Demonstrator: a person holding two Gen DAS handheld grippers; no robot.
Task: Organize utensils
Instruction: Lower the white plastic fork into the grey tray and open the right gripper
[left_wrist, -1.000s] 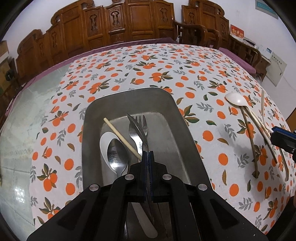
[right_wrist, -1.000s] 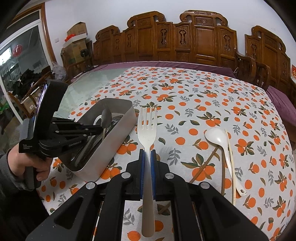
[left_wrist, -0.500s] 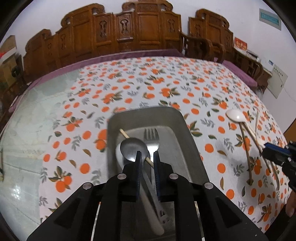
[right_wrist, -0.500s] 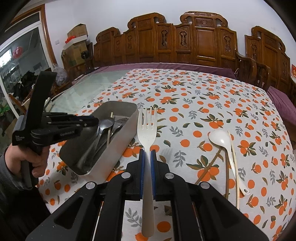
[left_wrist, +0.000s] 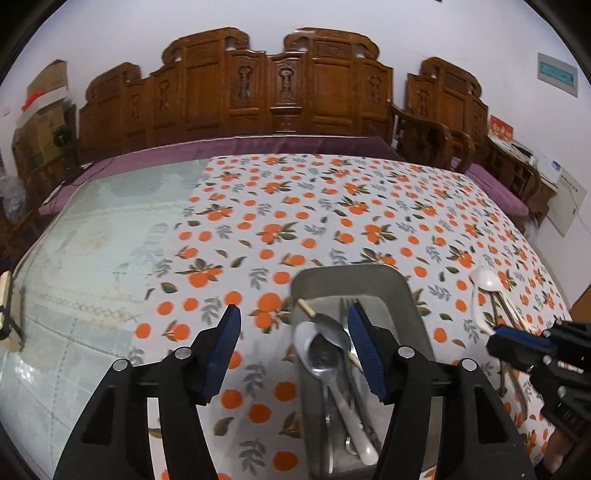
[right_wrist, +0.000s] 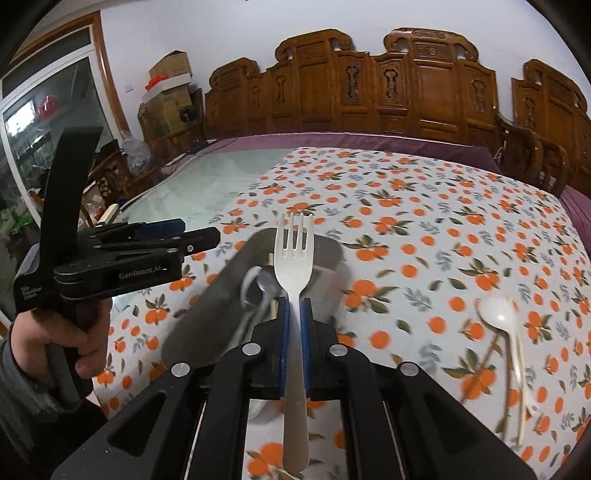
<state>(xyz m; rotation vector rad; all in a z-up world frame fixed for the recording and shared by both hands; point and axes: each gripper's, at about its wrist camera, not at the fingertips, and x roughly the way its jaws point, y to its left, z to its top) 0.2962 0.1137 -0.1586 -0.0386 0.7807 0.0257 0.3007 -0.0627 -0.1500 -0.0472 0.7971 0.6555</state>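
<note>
**Left jaws part over the tray while the right carries a white fork**

The left wrist view looks down into the metal tray (left_wrist: 413, 306): a steel spoon (left_wrist: 325, 350), a white spoon (left_wrist: 347, 413), a steel fork (left_wrist: 349, 306) and a chopstick (left_wrist: 306, 308) lie in it. The left gripper (left_wrist: 293, 345) hangs above the tray's left edge, its jaws opening with nothing held between them. At the right edge the right gripper (left_wrist: 517, 341) shows only as a blue-tipped black shape.

The right wrist view alone shows the right gripper (right_wrist: 294, 314) clamped on a white plastic fork (right_wrist: 294, 258), tines up, over the blurred tray (right_wrist: 207, 314). It also shows the person's hand (right_wrist: 55, 343) on the left tool's handle. On the orange-print tablecloth (right_wrist: 424, 229) to the right lie another white spoon (right_wrist: 496, 314) and thin sticks (right_wrist: 517, 369).

A second ago the left jaws were pinched shut on a steel utensil in the tray; now it is released. The right fork, then beside the tray, is now over it.
</note>
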